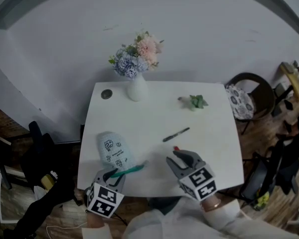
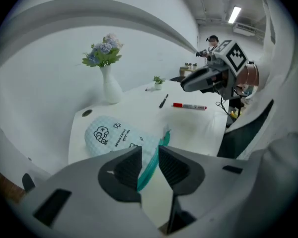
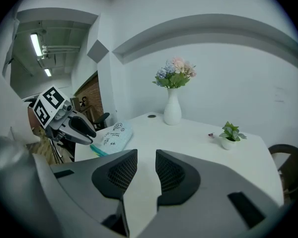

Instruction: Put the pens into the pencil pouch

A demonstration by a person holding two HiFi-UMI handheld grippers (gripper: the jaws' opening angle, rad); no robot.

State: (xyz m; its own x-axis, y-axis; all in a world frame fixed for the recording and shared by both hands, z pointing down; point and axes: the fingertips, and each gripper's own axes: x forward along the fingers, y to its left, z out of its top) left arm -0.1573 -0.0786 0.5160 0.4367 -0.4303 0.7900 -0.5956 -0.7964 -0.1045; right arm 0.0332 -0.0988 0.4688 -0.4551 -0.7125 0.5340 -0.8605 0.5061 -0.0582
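You are at a white square bench (image 1: 149, 118) set against a plain white wall (image 1: 189, 34), with a dark round-backed chair (image 1: 249, 98) off its far right corner. At the far edge stands a white ceramic vase of pink and blue flowers (image 1: 137, 86), with a small round dark disc (image 1: 106, 94) to its left and a little green potted plant (image 1: 197, 102) well to its right. The pale blue checked fabric pencil pouch (image 1: 114, 151) lies at the near left of the bench, its teal zipper edge turned toward you. Your left gripper (image 1: 114, 175) has its jaws pinched on that teal edge, and the strip runs up between the ribbed pads. Both pens lie outside the pouch: the slim black pen (image 1: 176, 134) rests at an angle near the middle of the bench, and the white marker with a red cap (image 2: 189, 106) lies nearer you, just beyond the tips of your right gripper (image 1: 178, 157). That gripper's jaws stand a narrow gap apart with nothing between them, above the near right part of the bench.
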